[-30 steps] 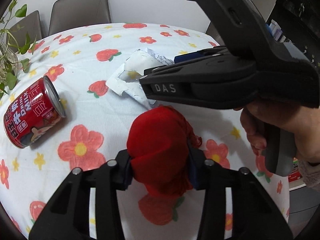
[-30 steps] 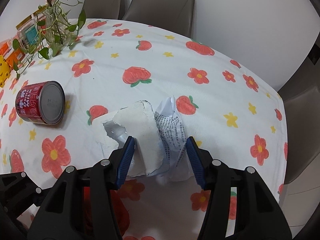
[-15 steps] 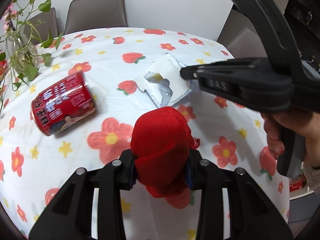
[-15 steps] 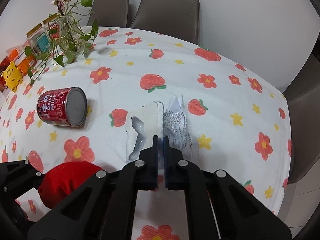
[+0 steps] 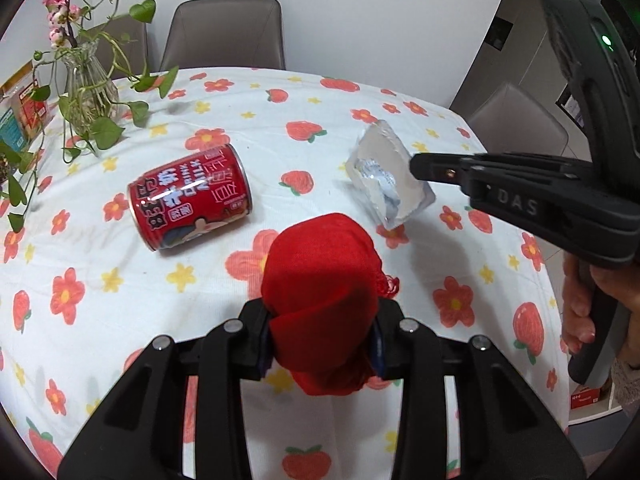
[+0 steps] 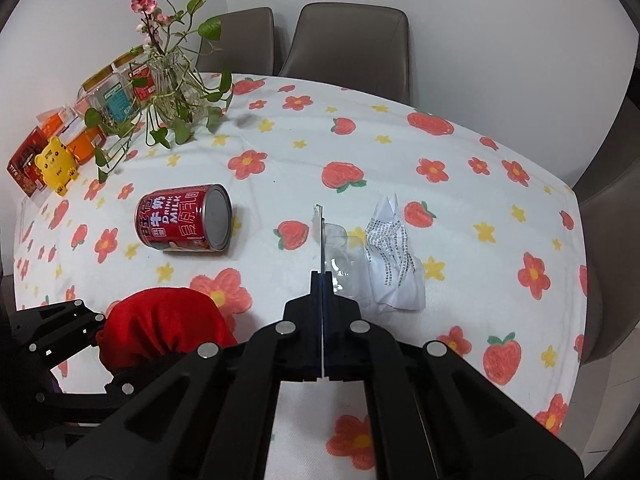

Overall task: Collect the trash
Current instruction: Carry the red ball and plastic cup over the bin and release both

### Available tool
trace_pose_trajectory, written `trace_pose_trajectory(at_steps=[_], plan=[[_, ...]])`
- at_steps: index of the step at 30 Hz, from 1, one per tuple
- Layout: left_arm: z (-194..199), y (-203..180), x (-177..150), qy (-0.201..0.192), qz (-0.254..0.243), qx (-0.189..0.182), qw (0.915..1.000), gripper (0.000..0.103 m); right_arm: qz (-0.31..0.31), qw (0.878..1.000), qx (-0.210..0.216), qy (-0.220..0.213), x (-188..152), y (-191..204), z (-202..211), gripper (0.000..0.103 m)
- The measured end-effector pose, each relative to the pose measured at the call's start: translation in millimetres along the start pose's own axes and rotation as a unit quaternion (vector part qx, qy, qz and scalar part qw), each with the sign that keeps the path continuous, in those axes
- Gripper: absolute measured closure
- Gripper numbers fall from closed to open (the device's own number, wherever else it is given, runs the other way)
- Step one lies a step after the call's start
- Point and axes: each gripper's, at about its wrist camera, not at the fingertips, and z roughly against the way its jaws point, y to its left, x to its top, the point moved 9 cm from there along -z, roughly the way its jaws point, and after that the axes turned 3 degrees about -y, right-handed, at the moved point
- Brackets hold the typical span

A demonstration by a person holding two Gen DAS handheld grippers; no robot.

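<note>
Left gripper: clenched on red mesh wad.
Right gripper: pinching blister pack edge-on, lifted.
Can: at ten o'clock.
Paper: at one o'clock.
Risk: thin pack slipping free.

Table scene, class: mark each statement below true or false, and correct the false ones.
1. The left tongs hold a red cloth bundle. True.
2. The red can stands upright. False: it lies on its side on the tablecloth.
3. The right tongs are shut on a flat blister pack. True; their jaws have just closed on its edge.
4. The crumpled paper is in the right tongs. False: it lies on the tablecloth beside them.
5. The vase holds green vines and pink flowers. True.
</note>
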Motion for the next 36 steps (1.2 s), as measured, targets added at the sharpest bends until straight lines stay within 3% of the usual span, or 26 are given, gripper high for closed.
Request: trace_pose_trajectory(at_steps=[8, 17, 24, 29, 36], plan=[[28, -20, 1, -0.022, -0.021, -0.019, 0.9994, 0.067, -0.024, 0.999, -0.032, -0.017, -27, -12, 53, 0.103], [48, -105, -9, -0.03, -0.098, -0.078, 0.9917, 0.067, -0.085, 0.991, -0.095, -0.045, -79, -58, 136, 0.103], [59, -218, -29, -0.029, -0.18, -0.134, 0.9741, 0.067, -0.158, 0.972, -0.158, -0.071, -149, -128, 220, 0.103], [67, -318, -58, -0.027, -0.227, -0.168, 0.959, 0.067, -0.206, 0.956, -0.196, -0.078, -224, -187, 286, 0.103], [70, -469, -124, -0.012, -0.258, -0.202, 0.9448, 0.067, -0.239, 0.938, -0.243, -0.059, -340, -267, 365, 0.103]])
